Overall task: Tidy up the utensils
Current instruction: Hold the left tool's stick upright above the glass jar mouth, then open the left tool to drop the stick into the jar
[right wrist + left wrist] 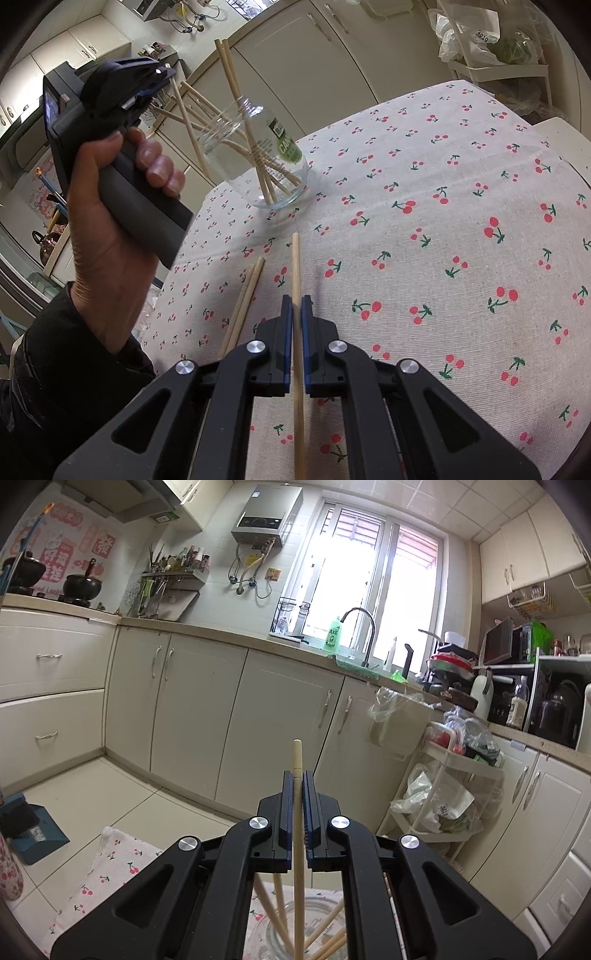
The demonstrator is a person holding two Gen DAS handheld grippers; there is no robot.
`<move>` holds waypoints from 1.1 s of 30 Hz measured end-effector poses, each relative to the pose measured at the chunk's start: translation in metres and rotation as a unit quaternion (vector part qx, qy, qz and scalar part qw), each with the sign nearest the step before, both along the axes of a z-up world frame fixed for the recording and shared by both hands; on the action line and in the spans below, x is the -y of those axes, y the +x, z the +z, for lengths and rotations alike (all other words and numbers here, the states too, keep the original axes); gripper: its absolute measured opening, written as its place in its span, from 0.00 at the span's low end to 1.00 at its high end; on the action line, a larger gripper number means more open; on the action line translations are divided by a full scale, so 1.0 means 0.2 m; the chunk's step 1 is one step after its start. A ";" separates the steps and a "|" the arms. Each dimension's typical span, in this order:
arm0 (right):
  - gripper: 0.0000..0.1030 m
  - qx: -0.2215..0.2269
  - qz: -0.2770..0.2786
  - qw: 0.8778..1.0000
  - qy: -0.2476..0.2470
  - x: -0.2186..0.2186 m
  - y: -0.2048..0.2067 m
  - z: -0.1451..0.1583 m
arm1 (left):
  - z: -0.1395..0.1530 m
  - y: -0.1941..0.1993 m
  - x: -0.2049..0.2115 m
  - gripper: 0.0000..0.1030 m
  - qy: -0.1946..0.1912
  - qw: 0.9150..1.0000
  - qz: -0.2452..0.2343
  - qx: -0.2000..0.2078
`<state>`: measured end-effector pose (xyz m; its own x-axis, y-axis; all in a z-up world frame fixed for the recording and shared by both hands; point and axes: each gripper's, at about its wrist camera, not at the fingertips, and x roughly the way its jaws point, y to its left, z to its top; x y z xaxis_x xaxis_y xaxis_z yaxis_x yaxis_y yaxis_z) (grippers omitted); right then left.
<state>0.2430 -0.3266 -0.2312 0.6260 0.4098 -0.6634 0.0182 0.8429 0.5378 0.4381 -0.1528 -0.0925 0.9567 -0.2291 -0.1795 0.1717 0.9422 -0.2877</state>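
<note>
My left gripper [297,775] is shut on a wooden chopstick [297,812], held upright over a clear glass jar [291,934] that holds several chopsticks. In the right wrist view the left gripper [168,75] stands above and left of the jar [275,158], its chopstick [188,129] slanting down into the jar's mouth. My right gripper [295,301] is shut on another chopstick [296,332], held low over the cherry-print tablecloth [443,240]. Two more chopsticks [245,295] lie side by side on the cloth just left of the right gripper.
The table's far edge [369,107] faces cream kitchen cabinets [221,709]. A trolley [454,775] with plastic bags stands at the right. A blue dustpan [33,834] lies on the floor at left. The hand holding the left gripper [110,229] is over the table's left side.
</note>
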 end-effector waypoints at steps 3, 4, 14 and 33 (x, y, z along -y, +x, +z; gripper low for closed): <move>0.05 0.001 0.000 1.000 0.001 0.00 0.00 0.00 | 0.10 -0.01 -0.02 0.05 -0.021 1.000 0.000 0.018; 0.05 0.001 0.000 1.000 0.002 0.00 0.00 0.00 | 0.14 -0.02 -0.03 0.05 -0.030 0.999 0.002 0.031; 0.05 0.001 0.001 1.000 0.004 0.00 0.00 0.00 | 0.32 0.01 0.00 0.05 -0.046 0.995 0.027 0.084; 0.05 0.009 -0.004 1.000 0.010 0.01 -0.01 0.01 | -0.04 -0.03 0.08 0.05 0.036 0.999 -0.002 0.028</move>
<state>0.2405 -0.3286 -0.2287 0.6409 0.4177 -0.6441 0.0162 0.8315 0.5553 0.4315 -0.1678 -0.1007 0.9649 -0.2207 -0.1422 0.1886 0.9595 -0.2094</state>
